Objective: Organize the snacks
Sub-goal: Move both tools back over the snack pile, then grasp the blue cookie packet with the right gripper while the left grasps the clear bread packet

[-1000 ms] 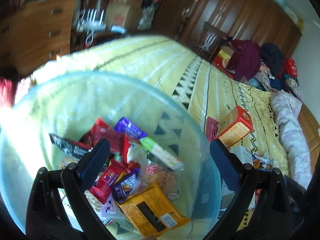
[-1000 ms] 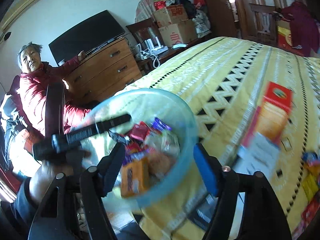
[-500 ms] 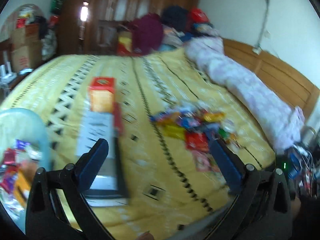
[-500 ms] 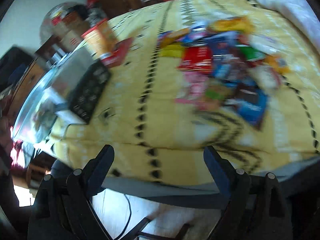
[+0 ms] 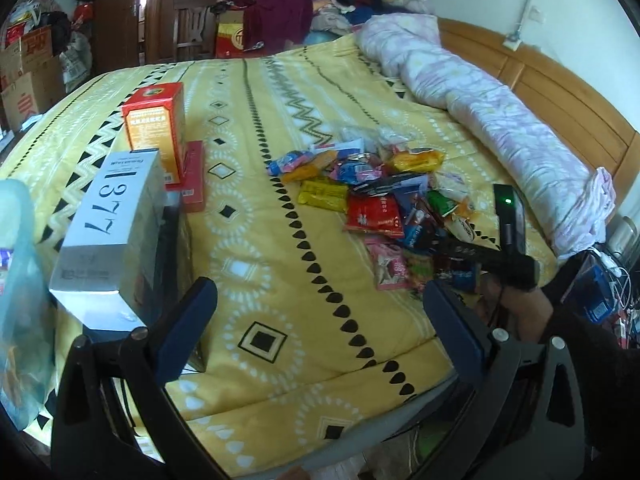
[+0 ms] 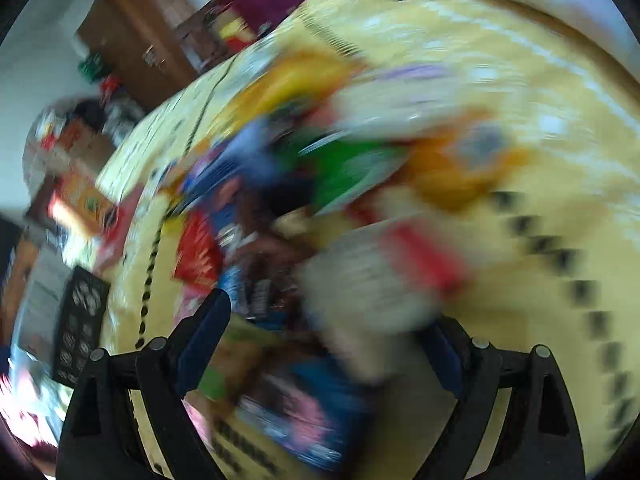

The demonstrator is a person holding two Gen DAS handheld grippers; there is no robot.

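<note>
Toward the bedspread's (image 5: 248,248) right side lies the snack pile (image 5: 376,196), loose wrappers heaped together. Along its left edge stand a grey box (image 5: 108,248) and an orange carton (image 5: 156,124), with a pale blue basin (image 5: 20,300) beyond. The left gripper (image 5: 320,328) hangs above the near edge, jaws apart, nothing between. The right gripper (image 6: 328,340), jaws just widened and empty, hovers over the blurred pile.
</note>
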